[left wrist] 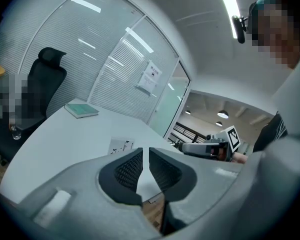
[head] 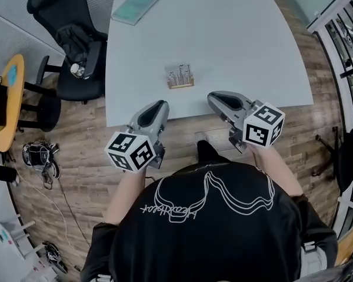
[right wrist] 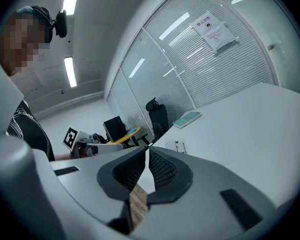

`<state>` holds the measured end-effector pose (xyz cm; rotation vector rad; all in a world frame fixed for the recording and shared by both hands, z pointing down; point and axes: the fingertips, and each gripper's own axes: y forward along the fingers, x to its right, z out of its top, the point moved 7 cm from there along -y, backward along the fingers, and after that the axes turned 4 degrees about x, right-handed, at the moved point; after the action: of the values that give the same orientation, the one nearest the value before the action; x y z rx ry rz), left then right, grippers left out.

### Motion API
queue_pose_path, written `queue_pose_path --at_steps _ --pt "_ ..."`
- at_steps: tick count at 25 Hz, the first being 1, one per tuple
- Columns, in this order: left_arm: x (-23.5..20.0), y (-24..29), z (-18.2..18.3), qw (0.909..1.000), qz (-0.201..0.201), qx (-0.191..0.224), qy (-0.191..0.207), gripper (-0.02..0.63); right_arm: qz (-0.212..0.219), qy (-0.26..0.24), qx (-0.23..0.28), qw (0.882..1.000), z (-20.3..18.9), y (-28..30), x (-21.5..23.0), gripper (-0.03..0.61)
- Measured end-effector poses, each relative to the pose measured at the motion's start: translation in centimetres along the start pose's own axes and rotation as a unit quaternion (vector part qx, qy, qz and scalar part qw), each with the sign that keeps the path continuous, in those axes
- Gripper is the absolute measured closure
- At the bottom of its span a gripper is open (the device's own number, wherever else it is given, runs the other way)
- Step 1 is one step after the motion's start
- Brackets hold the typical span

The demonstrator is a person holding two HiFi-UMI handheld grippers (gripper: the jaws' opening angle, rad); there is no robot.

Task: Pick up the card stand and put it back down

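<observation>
The card stand stands upright on the white counter, near the front edge and well clear of both grippers. It is a small, low wooden base carrying a pale card with small dark markings. Nothing touches it. In the left gripper view it shows as a white card just beyond the jaws, and in the right gripper view it is small and far off.

The left gripper hangs at the counter's near edge, left of the stand. Its jaws are drawn almost together, with only a thin slit between the ribbed pads, and nothing is between them.

The right gripper hangs to the stand's right, also at the near edge. Its jaws meet at the tips and hold nothing; only counter and wooden floor show through the gap.

Farther out, a teal book lies at the counter's far left corner. A black office chair stands beside the counter's left side.
</observation>
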<state>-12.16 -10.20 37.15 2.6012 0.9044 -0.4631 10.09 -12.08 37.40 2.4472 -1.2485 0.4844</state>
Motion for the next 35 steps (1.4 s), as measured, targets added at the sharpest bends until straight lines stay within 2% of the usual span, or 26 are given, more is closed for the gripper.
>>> queue_pose_path --at_steps 5,10,20,35 --pt "-3.0 3.0 -1.1 0.9993 0.019 -0.029 -0.014 0.517 -0.007 -0.002 -0.019 1.0 -0.3 2.5 3.2 0.518" --pt "-5.4 5.7 -2.9 0.9974 0.023 -0.068 -0.005 0.459 -0.013 0.003 -0.055 0.998 -1.9 5.2 6.4 0.49" --pt "-10.3 9.5 -5.4 0.9922 0.054 -0.113 -0.001 0.454 -0.037 -0.026 -0.126 0.991 -4.8 9.2 10.5 0.457" --pt "-13.3 12.5 -7.9 0.9886 0.065 -0.134 0.018 0.456 -0.071 -0.078 -0.18 0.978 -8.2 13.4 12.7 0.44"
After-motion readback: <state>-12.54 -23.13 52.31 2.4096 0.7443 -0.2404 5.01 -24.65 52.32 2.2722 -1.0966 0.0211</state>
